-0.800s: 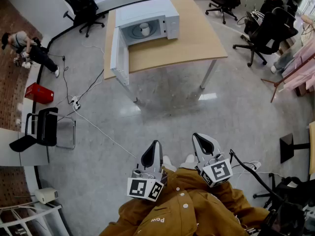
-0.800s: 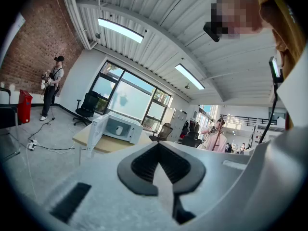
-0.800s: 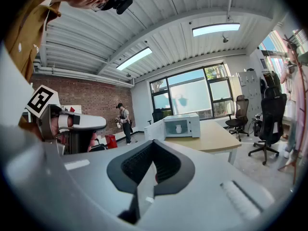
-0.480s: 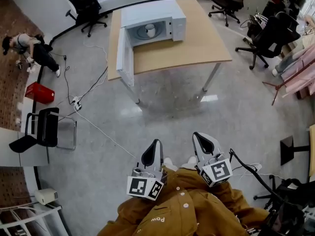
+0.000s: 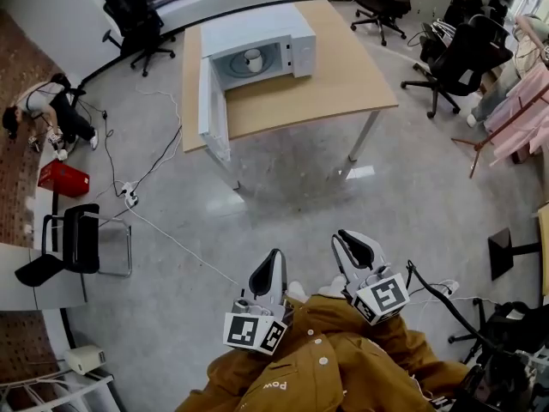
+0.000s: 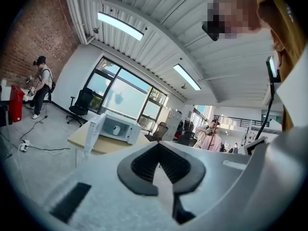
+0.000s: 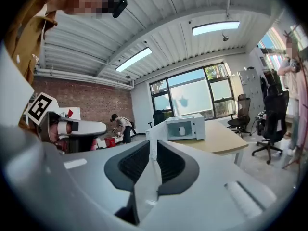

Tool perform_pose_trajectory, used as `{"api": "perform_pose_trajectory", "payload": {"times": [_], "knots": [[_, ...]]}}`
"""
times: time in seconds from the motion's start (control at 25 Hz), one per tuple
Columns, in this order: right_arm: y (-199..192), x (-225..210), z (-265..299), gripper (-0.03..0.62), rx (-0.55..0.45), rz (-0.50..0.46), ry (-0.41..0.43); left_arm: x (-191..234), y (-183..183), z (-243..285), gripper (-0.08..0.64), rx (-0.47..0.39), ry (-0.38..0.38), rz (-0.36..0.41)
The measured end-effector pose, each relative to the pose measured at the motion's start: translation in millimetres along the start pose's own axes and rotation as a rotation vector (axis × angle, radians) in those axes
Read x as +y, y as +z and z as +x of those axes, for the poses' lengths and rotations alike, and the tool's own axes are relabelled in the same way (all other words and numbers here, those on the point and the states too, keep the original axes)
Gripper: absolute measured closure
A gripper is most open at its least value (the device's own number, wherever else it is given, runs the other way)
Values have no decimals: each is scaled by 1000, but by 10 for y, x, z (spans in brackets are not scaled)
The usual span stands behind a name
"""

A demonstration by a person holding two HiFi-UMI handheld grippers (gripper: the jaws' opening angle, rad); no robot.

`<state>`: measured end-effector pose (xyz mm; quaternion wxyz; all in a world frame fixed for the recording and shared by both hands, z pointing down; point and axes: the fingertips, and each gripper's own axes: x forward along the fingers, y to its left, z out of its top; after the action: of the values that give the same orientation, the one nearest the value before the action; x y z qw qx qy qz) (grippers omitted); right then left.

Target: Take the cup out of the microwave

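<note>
While the white box-shaped microwave (image 5: 257,31) is standing on the light wooden table (image 5: 343,75) with its door (image 5: 210,106) swung wide toward 7 o'clock, the small white cup (image 5: 252,58) is sitting upright inside the cavity, untouched. The left gripper (image 5: 269,264) and the right gripper (image 5: 352,245) are hanging side by side close to the person's brown jacket (image 5: 326,367). Both are aiming toward 12 o'clock, where the microwave is lying well apart across the grey floor (image 5: 283,204). Each claw is showing its jaws pressed together with nothing between them. By my reading, only the door-opening part is looking done. The person is needing to walk up to the table, spread one claw, reach into the cavity, close on the cup and draw it out.
</note>
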<state>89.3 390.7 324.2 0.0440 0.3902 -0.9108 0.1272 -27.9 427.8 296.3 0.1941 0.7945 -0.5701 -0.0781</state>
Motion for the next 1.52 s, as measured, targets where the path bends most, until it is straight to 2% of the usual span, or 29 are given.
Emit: {"api": "perform_pose_trajectory", "payload": {"times": [0.12,0.28,0.36,0.6,0.84,1.08,1.24,1.44,1.52], "knots": [[-51,-108,98,540,7,-12,-59,187,-38,0,557,10,11,-31],[-80,-221,227,559,15,11,-90,337,-25,97,557,16,16,-44],[-28,-310,400,586,2,-11,-70,416,23,263,557,3,15,-40],[118,-939,1128,586,-27,-38,-48,795,38,1129,557,7,46,-64],[581,-1768,1885,586,-35,-9,2,935,436,2316,557,30,72,-4],[871,-2329,2549,586,-30,-32,80,1132,671,3222,557,11,112,18],[912,-2497,2936,586,-11,-47,97,1306,713,3568,557,20,139,31],[854,-2500,3317,586,26,-20,136,1582,605,3948,557,66,137,-35],[831,-2510,3472,586,29,-13,141,1801,580,4139,557,75,146,-19]]}}
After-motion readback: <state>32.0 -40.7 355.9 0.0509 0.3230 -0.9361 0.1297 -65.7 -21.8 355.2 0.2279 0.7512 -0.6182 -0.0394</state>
